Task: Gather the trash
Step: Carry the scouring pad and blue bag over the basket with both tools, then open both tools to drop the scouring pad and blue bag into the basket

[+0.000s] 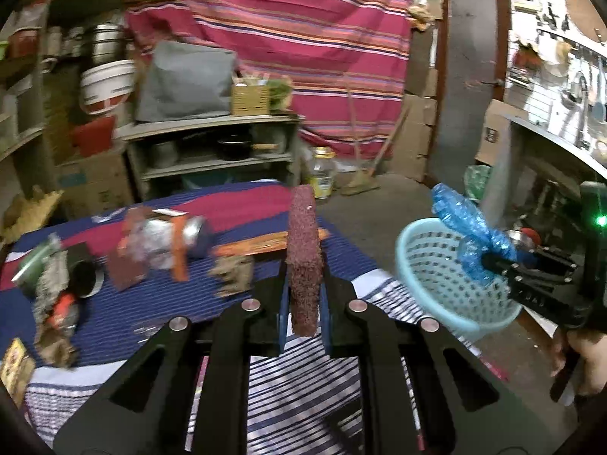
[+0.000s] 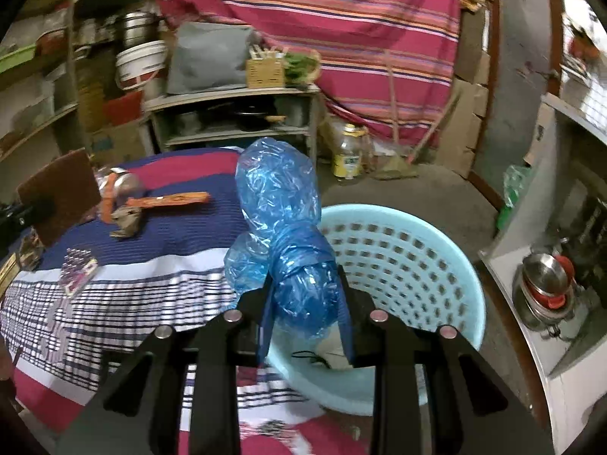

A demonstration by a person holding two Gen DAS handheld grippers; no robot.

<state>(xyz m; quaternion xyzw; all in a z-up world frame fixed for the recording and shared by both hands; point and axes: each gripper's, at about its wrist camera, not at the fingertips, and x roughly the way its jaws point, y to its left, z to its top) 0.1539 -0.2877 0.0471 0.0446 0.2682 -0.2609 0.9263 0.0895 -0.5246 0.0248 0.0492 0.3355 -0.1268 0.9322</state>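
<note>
My left gripper (image 1: 303, 284) is shut on a maroon scouring pad (image 1: 303, 250), held upright above the striped cloth on the table (image 1: 227, 303). The pad also shows in the right wrist view (image 2: 60, 193) at the far left. My right gripper (image 2: 305, 295) is shut on a crumpled blue plastic bag (image 2: 280, 208), held over the near rim of a light blue perforated basket (image 2: 402, 265). In the left wrist view the bag (image 1: 463, 220), the basket (image 1: 428, 265) and the right gripper (image 1: 489, 261) sit at the right. Loose trash lies on the table: a crushed silver and orange wrapper (image 1: 159, 242), an orange strip (image 1: 265, 244) and brown scraps (image 1: 231, 273).
A black ring (image 1: 85, 276) and more wrappers (image 1: 53, 303) lie at the table's left. A grey shelf unit (image 1: 212, 148) with pots stands behind, a yellow-lidded jar (image 1: 322, 174) on the floor. A counter with steel pots (image 2: 546, 288) is at the right.
</note>
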